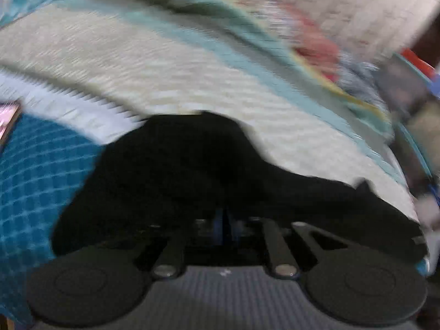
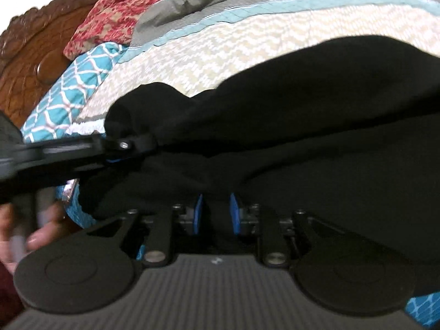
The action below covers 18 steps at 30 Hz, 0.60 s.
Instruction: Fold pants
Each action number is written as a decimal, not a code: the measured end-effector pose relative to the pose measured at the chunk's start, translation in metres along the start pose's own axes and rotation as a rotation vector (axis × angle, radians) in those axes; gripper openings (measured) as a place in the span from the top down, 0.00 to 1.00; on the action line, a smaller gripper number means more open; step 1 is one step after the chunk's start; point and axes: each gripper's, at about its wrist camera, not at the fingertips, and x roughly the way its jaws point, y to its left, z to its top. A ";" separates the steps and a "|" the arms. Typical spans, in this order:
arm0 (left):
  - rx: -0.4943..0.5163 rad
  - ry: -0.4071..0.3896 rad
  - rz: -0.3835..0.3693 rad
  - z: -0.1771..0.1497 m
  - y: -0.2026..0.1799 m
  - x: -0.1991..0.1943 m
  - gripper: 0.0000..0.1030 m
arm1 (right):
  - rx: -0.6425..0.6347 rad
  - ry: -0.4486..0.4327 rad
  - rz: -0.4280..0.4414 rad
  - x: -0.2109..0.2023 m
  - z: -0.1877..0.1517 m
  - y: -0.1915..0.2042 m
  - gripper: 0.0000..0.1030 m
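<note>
The black pants (image 1: 192,170) lie bunched on a bedspread with cream zigzag and teal bands (image 1: 165,77). In the blurred left wrist view my left gripper (image 1: 224,217) has its blue pads drawn together, with black cloth right at the tips. The right wrist view shows the left gripper (image 2: 132,144) reaching in from the left, its tip pinching an edge of the pants (image 2: 302,110). My right gripper (image 2: 217,209) stands with its blue pads (image 2: 199,211) apart. Black fabric drapes over its tips and fills the gap, and I see no pinch there.
A carved wooden headboard (image 2: 33,52) and a red patterned cloth (image 2: 118,11) lie at the far left. A teal lattice cover (image 2: 77,82) runs beside the pants. A person's hand (image 2: 41,236) holds the left gripper's handle. A pinkish flat object (image 1: 8,121) sits at the left edge.
</note>
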 end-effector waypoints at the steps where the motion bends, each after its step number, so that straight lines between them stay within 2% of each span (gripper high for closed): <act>1: -0.044 0.013 -0.027 0.001 0.008 0.002 0.93 | 0.013 0.001 0.005 0.000 0.000 -0.001 0.76; 3: -0.097 0.019 -0.052 0.002 0.016 0.003 0.93 | 0.032 0.001 0.013 -0.001 -0.002 -0.003 0.76; 6: -0.011 -0.016 -0.004 -0.004 0.003 -0.003 0.93 | 0.025 0.001 0.007 -0.001 -0.003 -0.001 0.76; 8: -0.006 -0.029 0.007 -0.008 0.001 -0.008 0.93 | 0.018 0.001 0.003 -0.002 -0.004 0.000 0.76; 12: -0.030 -0.052 -0.003 -0.006 -0.005 -0.025 0.93 | 0.019 0.000 0.005 -0.004 -0.005 -0.001 0.76; 15: -0.014 -0.083 -0.047 -0.010 -0.010 -0.044 0.92 | 0.019 -0.001 0.003 -0.004 -0.003 0.000 0.76; 18: 0.016 -0.097 -0.056 -0.017 -0.016 -0.057 0.92 | 0.003 -0.025 -0.003 -0.010 -0.004 0.002 0.76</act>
